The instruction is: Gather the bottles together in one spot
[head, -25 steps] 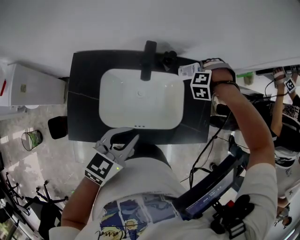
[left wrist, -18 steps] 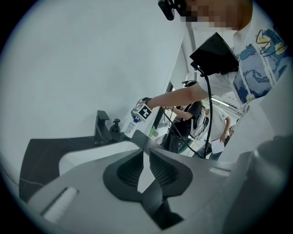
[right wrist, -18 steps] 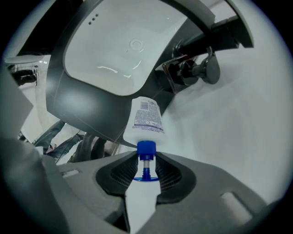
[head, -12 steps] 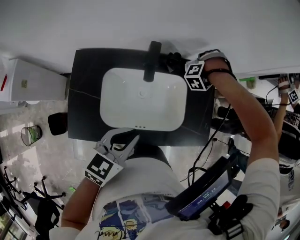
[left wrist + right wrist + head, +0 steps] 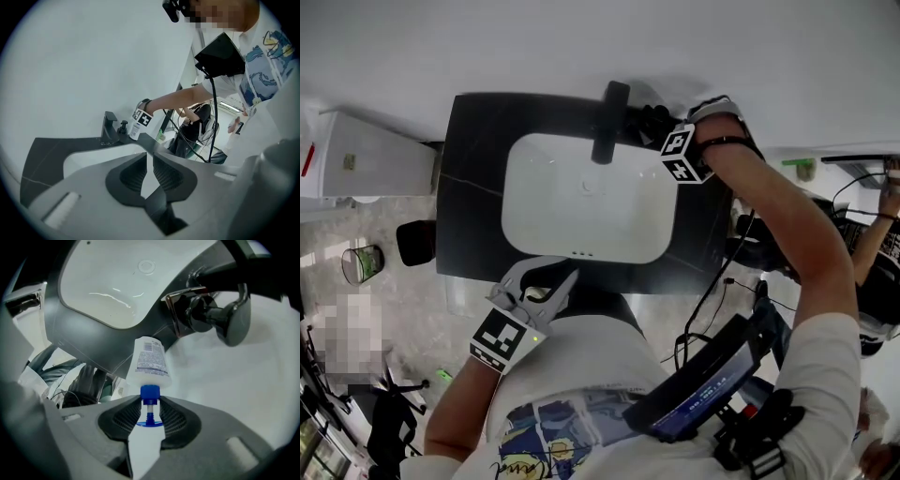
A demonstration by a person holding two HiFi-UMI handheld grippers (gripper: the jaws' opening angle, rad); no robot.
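My right gripper (image 5: 667, 141) is at the back right corner of the black counter (image 5: 473, 187), just right of the faucet (image 5: 609, 122). It is shut on the blue pump neck of a white bottle (image 5: 151, 359), and the bottle hangs tilted over the counter beyond the gripper's (image 5: 150, 401) fingers. The left gripper view shows that bottle (image 5: 134, 130) upright beside a small dark pump bottle (image 5: 123, 127). My left gripper (image 5: 551, 279) hovers at the counter's front edge, close to the body. Its (image 5: 147, 159) jaws stand almost together with nothing between them.
A white basin (image 5: 586, 197) fills the middle of the counter. The white wall runs right behind the faucet. A white cabinet (image 5: 366, 164) stands to the left. Cables and a second person (image 5: 872, 272) are to the right of the counter.
My right gripper has carried the white bottle leftward along the back of the counter, toward the faucet. The left gripper has stayed where it was.
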